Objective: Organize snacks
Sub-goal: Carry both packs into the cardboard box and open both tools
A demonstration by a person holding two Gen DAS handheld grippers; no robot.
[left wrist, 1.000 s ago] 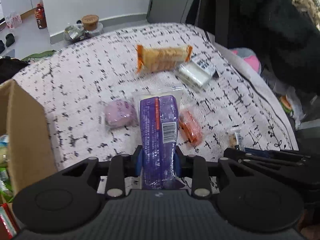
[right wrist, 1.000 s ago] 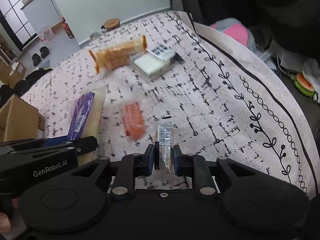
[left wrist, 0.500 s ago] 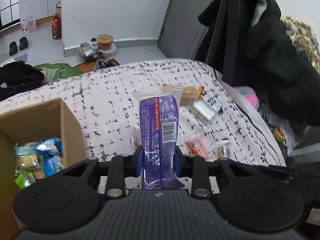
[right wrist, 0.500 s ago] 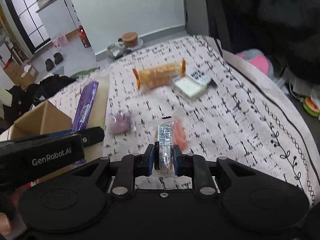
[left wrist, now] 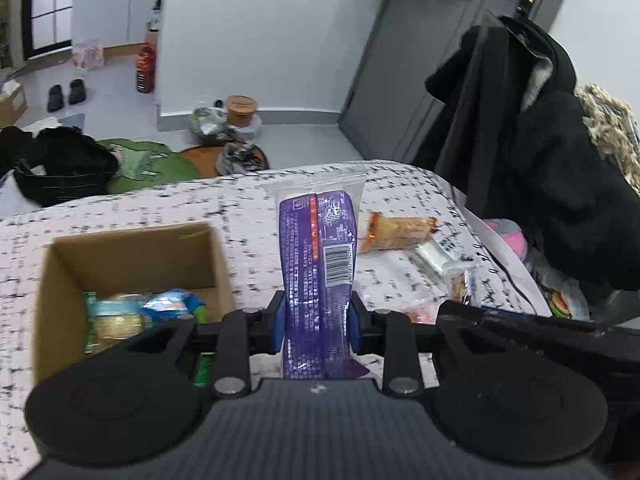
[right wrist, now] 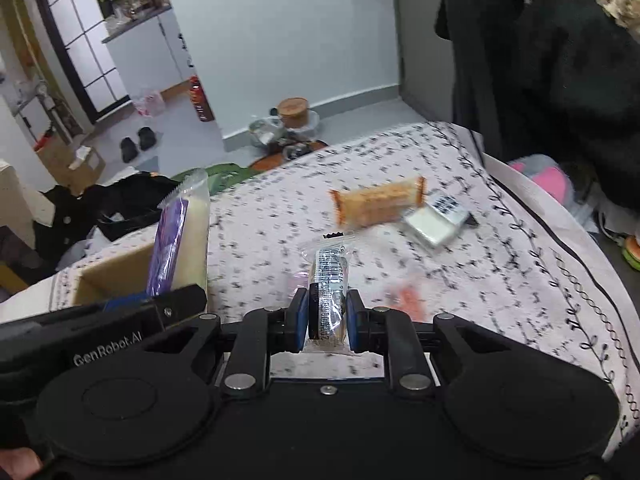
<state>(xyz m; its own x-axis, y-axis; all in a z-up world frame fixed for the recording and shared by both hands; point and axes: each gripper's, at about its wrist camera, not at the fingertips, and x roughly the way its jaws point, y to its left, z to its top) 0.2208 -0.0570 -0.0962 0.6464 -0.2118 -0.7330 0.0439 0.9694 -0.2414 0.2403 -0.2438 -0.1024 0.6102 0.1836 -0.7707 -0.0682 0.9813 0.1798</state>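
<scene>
Left hand-held gripper [left wrist: 318,322] clenched a purple pack [left wrist: 318,264], held upright just right of the box [left wrist: 132,252]. Right hand-held gripper [right wrist: 328,322] clenched a small clear packet [right wrist: 330,280] above the patterned cloth [right wrist: 500,264]. Box sat on the cloth, snacks inside [left wrist: 136,312]. Orange cracker pack [right wrist: 378,202] and white packet [right wrist: 434,222] lay touching farther out; blurred orange snack [right wrist: 406,296] nearer.

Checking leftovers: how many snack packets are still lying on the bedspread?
3 clear: orange cracker packet, white-and-black packet beside it, small orange-red packet nearer. A blurred pinkish one may hide behind the grippers.
</scene>
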